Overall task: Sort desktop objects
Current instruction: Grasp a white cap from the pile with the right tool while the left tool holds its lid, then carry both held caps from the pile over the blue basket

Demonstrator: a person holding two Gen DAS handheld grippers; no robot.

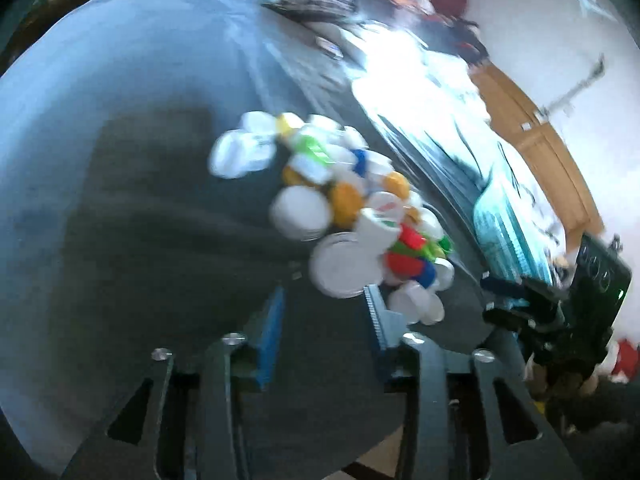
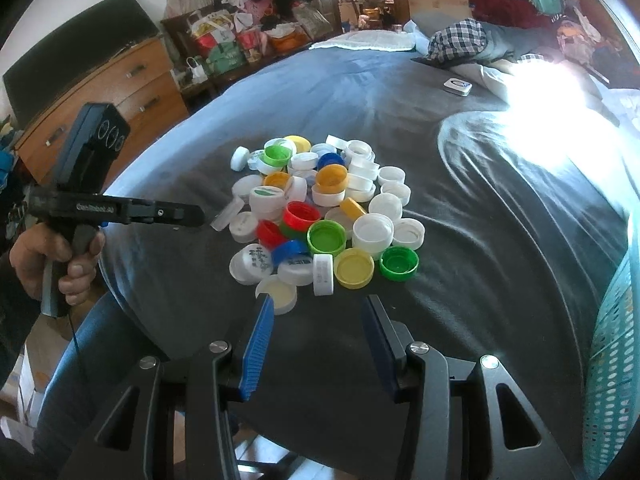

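Observation:
A heap of plastic bottle caps [image 2: 320, 216] lies on a grey blanket [image 2: 480, 264]: mostly white, with green, yellow, orange, red and blue ones. The heap shows blurred in the left wrist view [image 1: 348, 220]. My right gripper [image 2: 318, 308] is open and empty, just short of the heap's near edge. My left gripper [image 1: 326, 294] is open, with a large white cap [image 1: 344, 270] just beyond its fingertips. In the right wrist view the left gripper [image 2: 200, 216] reaches in from the left, its tip by a white cap [image 2: 228, 214] at the heap's left edge.
A teal perforated basket [image 2: 612, 380] stands at the right edge. A wooden dresser [image 2: 104, 96] is at the left, pillows [image 2: 460, 44] and a small white box [image 2: 457, 87] at the far end of the bed. Sun glare covers the far right.

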